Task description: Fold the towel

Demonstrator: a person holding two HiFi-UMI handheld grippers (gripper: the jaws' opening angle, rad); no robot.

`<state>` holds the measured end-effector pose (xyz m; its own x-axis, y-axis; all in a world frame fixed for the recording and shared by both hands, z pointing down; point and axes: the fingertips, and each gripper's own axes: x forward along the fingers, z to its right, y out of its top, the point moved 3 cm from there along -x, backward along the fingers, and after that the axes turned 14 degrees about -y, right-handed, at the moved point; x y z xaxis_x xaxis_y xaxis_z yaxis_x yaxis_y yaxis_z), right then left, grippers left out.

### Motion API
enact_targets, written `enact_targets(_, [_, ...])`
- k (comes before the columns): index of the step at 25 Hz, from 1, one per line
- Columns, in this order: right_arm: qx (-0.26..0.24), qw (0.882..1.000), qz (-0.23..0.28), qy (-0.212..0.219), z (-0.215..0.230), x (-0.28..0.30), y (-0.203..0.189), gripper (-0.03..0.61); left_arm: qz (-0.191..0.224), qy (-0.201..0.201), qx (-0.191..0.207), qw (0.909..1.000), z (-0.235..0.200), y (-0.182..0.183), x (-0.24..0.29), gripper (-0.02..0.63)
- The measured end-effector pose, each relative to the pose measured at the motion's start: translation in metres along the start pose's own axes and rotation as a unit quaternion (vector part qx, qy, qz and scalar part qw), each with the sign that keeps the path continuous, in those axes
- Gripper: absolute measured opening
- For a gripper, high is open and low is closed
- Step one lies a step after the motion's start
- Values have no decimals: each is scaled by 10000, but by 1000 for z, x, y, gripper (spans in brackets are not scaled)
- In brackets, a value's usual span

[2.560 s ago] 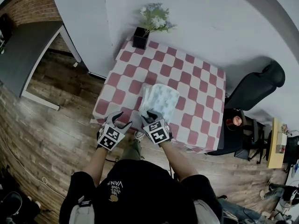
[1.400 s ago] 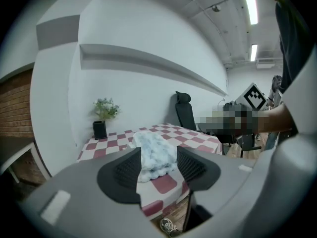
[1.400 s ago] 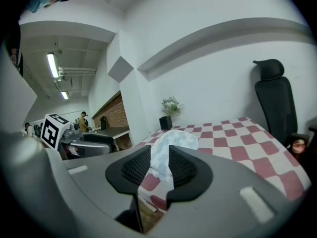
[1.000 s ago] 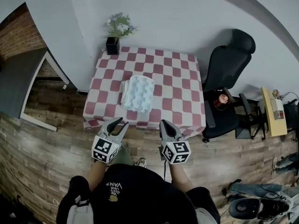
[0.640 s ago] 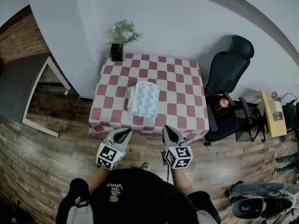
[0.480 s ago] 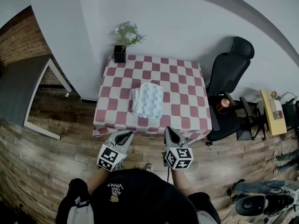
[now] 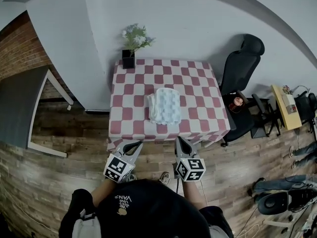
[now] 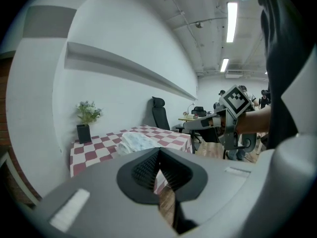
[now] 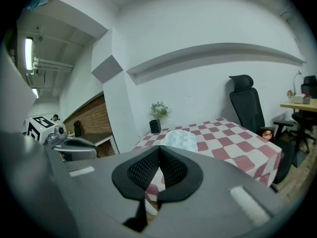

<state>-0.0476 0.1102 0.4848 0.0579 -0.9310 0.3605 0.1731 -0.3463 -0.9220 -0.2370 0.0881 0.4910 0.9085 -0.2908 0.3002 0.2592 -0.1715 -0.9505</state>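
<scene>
Towel (image 7: pixel 165 105) seen folded on worktop (image 7: pixel 200 95), long axis near-far. Left gripper (image 7: pixel 135 144), right gripper (image 7: pixel 179 140): jaws closed together, nothing held. Towel lies beyond both, well apart; right judged nearer.

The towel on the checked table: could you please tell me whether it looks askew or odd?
Nothing stands out: the pale blue-and-white folded towel lies flat near the middle of the red-and-white checked tablecloth.
</scene>
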Motion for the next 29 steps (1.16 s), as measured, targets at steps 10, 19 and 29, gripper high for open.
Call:
enact_targets(10, [4,9991,-154,-404,-26,-6,-18,5,47,-327,28,9995,-18,-13,-20,3])
enact_targets(19, [35,9982,-207,-556,-29,-10,-24,5,25,-478,171,9987,-20,-17,-18,3])
enact_targets(29, [-54,9986,-240,-468,-16,-8,-21,5,-17,-499,275,9984,-8,-8,-3,3])
